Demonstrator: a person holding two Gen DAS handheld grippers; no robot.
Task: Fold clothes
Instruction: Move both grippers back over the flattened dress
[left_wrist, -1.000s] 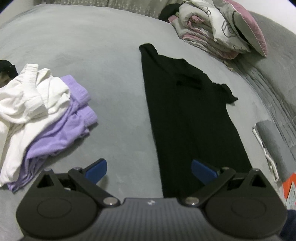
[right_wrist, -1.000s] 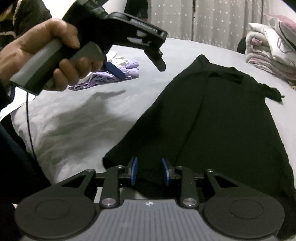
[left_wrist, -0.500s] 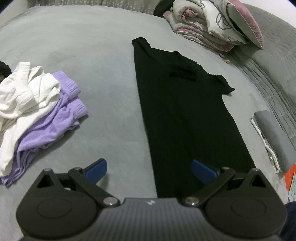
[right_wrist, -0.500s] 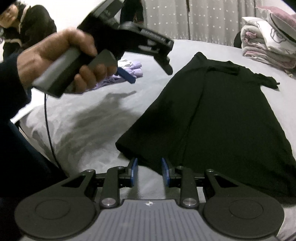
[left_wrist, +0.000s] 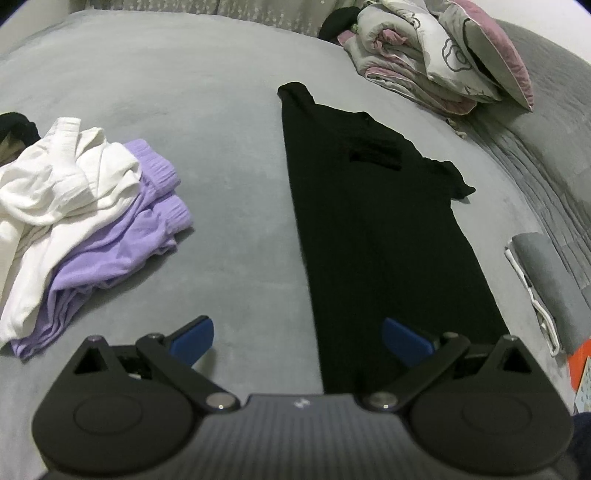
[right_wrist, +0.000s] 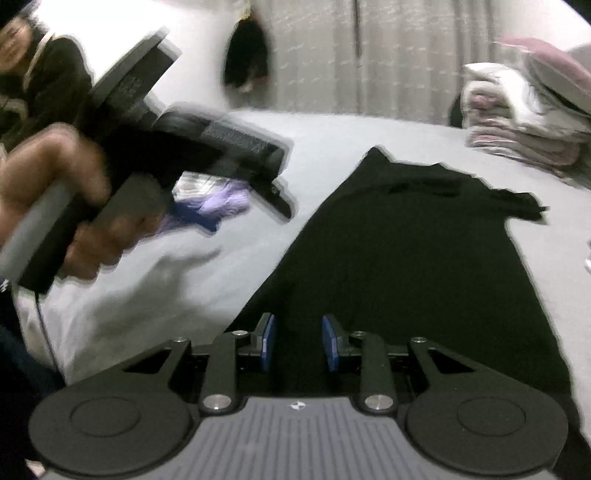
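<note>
Black garment flat on grey bed; both hand-held grippers, left and right, parted, empty.

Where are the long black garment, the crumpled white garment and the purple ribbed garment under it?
long black garment (left_wrist: 380, 236), left wrist view, middle of its flat body.
crumpled white garment (left_wrist: 62, 184), left wrist view, top of the bunched cloth.
purple ribbed garment (left_wrist: 122, 254), left wrist view, smooth part below the ribbed cuffs.
</note>
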